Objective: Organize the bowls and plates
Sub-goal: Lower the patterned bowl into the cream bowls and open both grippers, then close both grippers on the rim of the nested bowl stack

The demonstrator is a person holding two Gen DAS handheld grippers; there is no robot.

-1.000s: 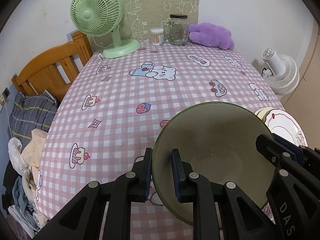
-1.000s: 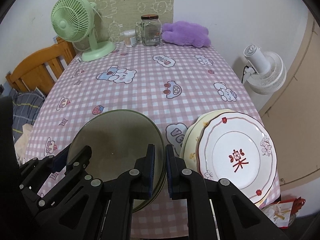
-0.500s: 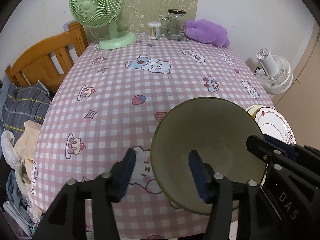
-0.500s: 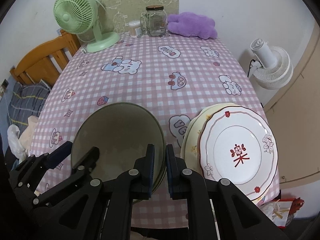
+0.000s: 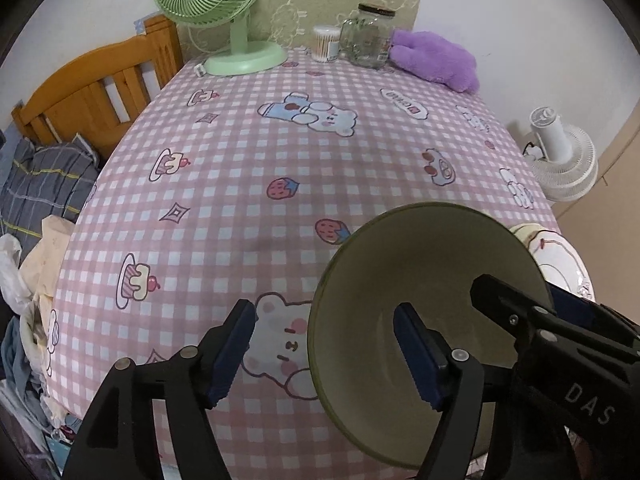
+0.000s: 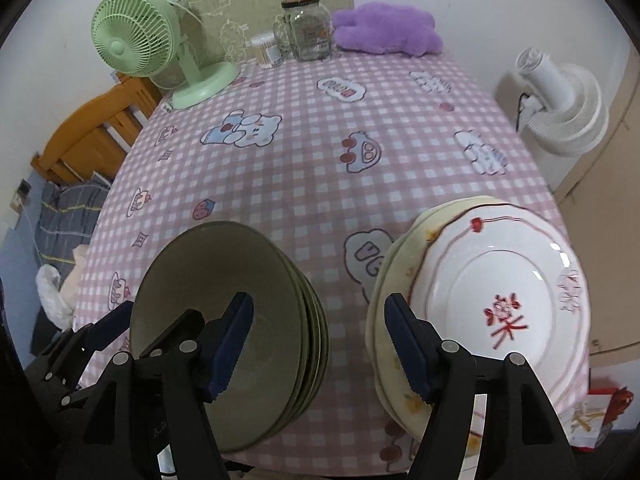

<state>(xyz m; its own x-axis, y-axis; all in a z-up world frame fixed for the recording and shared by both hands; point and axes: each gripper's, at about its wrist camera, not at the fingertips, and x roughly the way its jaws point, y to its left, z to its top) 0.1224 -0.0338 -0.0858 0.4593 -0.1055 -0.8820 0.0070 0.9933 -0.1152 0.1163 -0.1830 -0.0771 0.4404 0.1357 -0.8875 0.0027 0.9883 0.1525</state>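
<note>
Domestic bedroom. Evidence: wooden bed frame [image 5: 96, 92] with rumpled bedding [image 5: 36, 184] beside a table [image 5: 320, 152] under a pink cartoon-print cloth; green desk fan [image 5: 216, 12], glass jar [image 5: 370, 36], purple plush toy [image 5: 436, 60]; white floor fan [image 6: 560, 108].

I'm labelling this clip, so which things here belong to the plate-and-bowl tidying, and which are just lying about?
Job:
- green bowls, stacked
- plates, stacked beside them

Lying about:
- green fan
- glass jar
- cotton swab tub
- purple plush
- white fan, off the table
</note>
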